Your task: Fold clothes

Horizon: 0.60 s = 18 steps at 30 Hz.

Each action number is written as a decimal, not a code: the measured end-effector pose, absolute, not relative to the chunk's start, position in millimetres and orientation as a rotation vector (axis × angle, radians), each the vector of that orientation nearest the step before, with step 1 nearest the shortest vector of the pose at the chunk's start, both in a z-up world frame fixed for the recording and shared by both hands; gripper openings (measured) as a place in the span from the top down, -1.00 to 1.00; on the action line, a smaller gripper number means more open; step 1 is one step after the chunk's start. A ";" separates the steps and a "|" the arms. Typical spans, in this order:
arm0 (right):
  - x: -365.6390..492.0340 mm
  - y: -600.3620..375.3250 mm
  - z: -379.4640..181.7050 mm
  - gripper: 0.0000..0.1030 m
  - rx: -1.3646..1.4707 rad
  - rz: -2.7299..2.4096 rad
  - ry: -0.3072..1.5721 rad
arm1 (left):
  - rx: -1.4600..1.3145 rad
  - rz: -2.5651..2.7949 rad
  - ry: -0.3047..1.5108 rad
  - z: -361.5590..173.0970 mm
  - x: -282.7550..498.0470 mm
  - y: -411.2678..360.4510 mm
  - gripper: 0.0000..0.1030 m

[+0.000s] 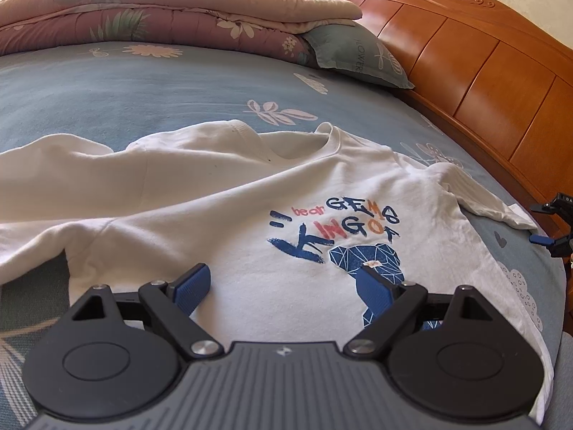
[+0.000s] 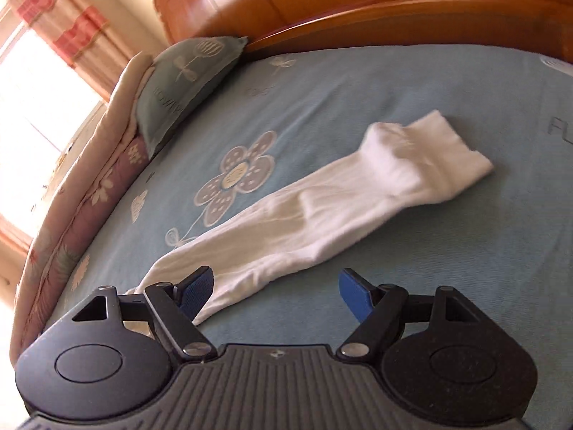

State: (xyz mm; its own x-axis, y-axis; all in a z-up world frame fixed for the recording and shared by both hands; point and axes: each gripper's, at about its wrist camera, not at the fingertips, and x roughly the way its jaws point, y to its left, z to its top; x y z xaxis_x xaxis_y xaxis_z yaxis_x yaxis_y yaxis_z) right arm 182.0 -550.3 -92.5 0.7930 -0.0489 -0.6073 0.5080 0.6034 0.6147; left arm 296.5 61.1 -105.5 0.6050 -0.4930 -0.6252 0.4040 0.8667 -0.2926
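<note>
The bed (image 1: 143, 82) is carrying everything here, blue flowered sheet pulled flat, a folded quilt (image 1: 161, 10) and a pillow (image 1: 358, 57) sitting up by the wooden headboard (image 1: 483, 57). Spread across the near half is the white sweatshirt (image 1: 222, 208), print side up, and it is lying rumpled: a diagonal ridge is running across the chest and the far shoulder is bunching. Any fold made over that ridge is likely locking the crease in, so that's the first worry.

The right sleeve (image 2: 322, 215) is stretching away from the body toward the headboard, cuff out at the far end. The right gripper (image 2: 275, 288) is hanging over its near part, fingers spread wide, nothing pinched; one finger is sitting over the cloth, the other over bare sheet. Closing from there, it could be snatching the sheet along with the sleeve, or catching only one layer.

The left gripper (image 1: 290, 286) is hovering low over the hem side of the chest, fingers released as well and gripping nothing. With neither side pinning the body, a tug on the sleeve is probably dragging the whole garment sideways.
</note>
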 end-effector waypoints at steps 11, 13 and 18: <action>179.0 -610.1 -133.2 -0.34 1.029 -0.475 0.323 | -0.118 -0.525 0.753 -106.1 297.0 60.5 -0.73; 182.0 -614.1 -133.2 -0.01 1.007 -0.506 0.336 | -0.120 -0.526 0.753 -106.2 297.1 60.7 -0.73; 185.2 -622.2 -120.2 0.70 0.897 -0.534 0.419 | -0.118 -0.526 0.754 -106.3 296.9 61.2 -0.73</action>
State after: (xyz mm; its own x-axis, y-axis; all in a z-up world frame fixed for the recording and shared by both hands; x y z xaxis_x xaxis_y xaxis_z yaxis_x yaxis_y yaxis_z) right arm 185.2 -622.2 -120.2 0.7928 -0.2593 -0.5515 0.5973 0.5100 0.6189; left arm 296.9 61.2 -106.3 0.6071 -0.4953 -0.6214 0.4126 0.8648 -0.2863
